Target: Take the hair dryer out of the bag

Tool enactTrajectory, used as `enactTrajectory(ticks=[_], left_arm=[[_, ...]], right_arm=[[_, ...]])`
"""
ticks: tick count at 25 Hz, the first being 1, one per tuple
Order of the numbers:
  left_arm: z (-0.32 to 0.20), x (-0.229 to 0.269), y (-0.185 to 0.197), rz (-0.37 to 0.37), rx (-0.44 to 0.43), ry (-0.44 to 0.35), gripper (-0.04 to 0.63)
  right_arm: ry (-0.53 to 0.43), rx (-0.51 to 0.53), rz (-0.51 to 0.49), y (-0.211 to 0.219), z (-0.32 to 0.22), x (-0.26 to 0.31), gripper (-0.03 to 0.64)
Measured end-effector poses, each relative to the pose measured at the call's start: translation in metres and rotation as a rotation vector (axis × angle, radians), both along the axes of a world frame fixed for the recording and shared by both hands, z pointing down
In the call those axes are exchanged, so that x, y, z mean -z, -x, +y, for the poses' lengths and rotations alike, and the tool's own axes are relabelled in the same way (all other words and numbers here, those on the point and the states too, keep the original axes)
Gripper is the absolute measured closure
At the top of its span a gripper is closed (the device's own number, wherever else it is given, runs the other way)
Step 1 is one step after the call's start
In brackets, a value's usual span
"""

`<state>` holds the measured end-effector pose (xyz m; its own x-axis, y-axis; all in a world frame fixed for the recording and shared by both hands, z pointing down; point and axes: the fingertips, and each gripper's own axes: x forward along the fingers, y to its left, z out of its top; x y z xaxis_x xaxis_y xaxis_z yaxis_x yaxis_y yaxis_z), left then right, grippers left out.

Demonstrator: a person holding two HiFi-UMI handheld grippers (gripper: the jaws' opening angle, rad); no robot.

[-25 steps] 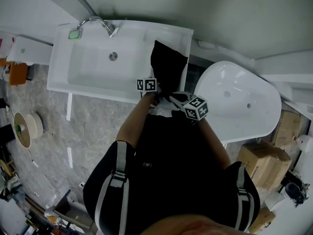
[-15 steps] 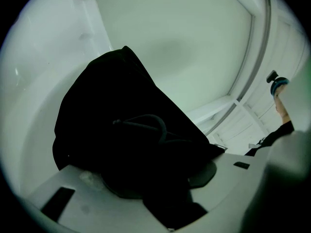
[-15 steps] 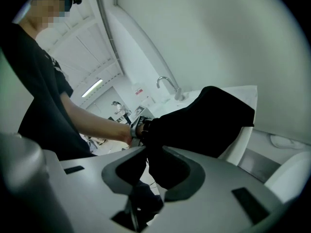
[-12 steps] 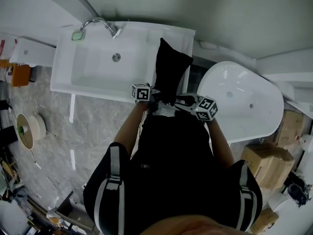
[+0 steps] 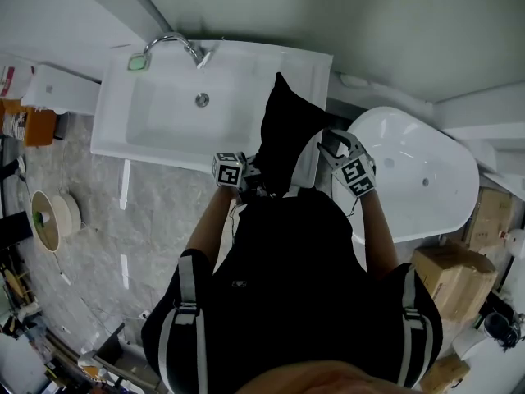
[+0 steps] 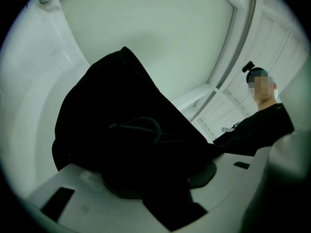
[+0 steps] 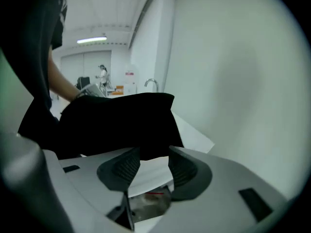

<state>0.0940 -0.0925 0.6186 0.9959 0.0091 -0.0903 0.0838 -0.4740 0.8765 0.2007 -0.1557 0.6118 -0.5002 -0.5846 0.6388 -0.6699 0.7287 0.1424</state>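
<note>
A black drawstring bag (image 5: 287, 134) stands up on the sink's right ledge (image 5: 316, 80). No hair dryer shows outside it. My left gripper (image 5: 259, 185) holds the bag's near lower edge. In the left gripper view the black cloth (image 6: 121, 115) and its cord (image 6: 146, 125) fill the gap and cover both pads of this gripper (image 6: 163, 178). My right gripper (image 5: 330, 142) hangs to the right of the bag, apart from it. Its jaws are opening with nothing between them (image 7: 153, 166). The bag (image 7: 116, 115) lies just beyond its ribbed pads (image 7: 124, 169).
A white sink (image 5: 115, 148) with a chrome faucet (image 5: 176, 41) lies at the left. A white bathtub (image 5: 410, 179) is at the right. Cardboard boxes (image 5: 447, 269) stand on the floor by the tub. A person in black (image 6: 257, 125) shows at the right of the left gripper view.
My right gripper has let go of the bag's near edge, opened and swung right and up. The left gripper has shifted slightly left, keeping hold of the bag, which still stands upright.
</note>
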Motion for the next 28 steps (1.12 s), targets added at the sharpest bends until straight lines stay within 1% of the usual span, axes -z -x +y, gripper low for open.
enactTrajectory(ticks=[1,2,4,6,9,10,13,15,19,22,26,28], left_arm=[[0.003,0.004,0.003,-0.002,-0.007,-0.009,0.408],[0.006,0.008,0.007,-0.005,-0.014,-0.021,0.408],[0.012,0.011,0.014,-0.007,-0.023,-0.041,0.408],[0.018,0.012,0.021,-0.005,-0.032,-0.054,0.408],[0.024,0.016,0.026,-0.001,-0.043,-0.054,0.408],[0.026,0.018,0.027,-0.002,-0.045,-0.051,0.408],[0.031,0.021,0.031,-0.002,-0.044,-0.058,0.408],[0.031,0.023,0.032,-0.008,-0.041,-0.062,0.408],[0.033,0.024,0.035,-0.023,-0.043,-0.067,0.408],[0.038,0.023,0.037,-0.02,-0.058,-0.066,0.408],[0.044,0.022,0.036,-0.013,-0.077,-0.068,0.408],[0.045,0.021,0.034,-0.015,-0.082,-0.072,0.408]], right_arm=[[-0.054,-0.001,0.046,0.0,-0.006,0.004,0.38],[-0.098,-0.004,0.07,0.002,-0.012,0.008,0.379],[-0.154,0.006,0.098,0.009,-0.02,0.013,0.366],[-0.176,0.048,0.125,0.022,-0.022,0.014,0.365],[-0.19,0.119,0.137,0.04,-0.023,0.013,0.367],[-0.192,0.139,0.137,0.046,-0.022,0.014,0.381],[-0.182,0.167,0.138,0.055,-0.023,0.013,0.545],[-0.172,0.145,0.117,0.053,-0.028,0.016,0.551],[-0.175,0.026,0.033,0.038,-0.05,0.039,0.551],[-0.199,-0.029,0.034,0.023,-0.064,0.052,0.551],[-0.224,-0.038,0.067,0.014,-0.074,0.059,0.551],[-0.223,-0.051,0.048,0.011,-0.078,0.064,0.551]])
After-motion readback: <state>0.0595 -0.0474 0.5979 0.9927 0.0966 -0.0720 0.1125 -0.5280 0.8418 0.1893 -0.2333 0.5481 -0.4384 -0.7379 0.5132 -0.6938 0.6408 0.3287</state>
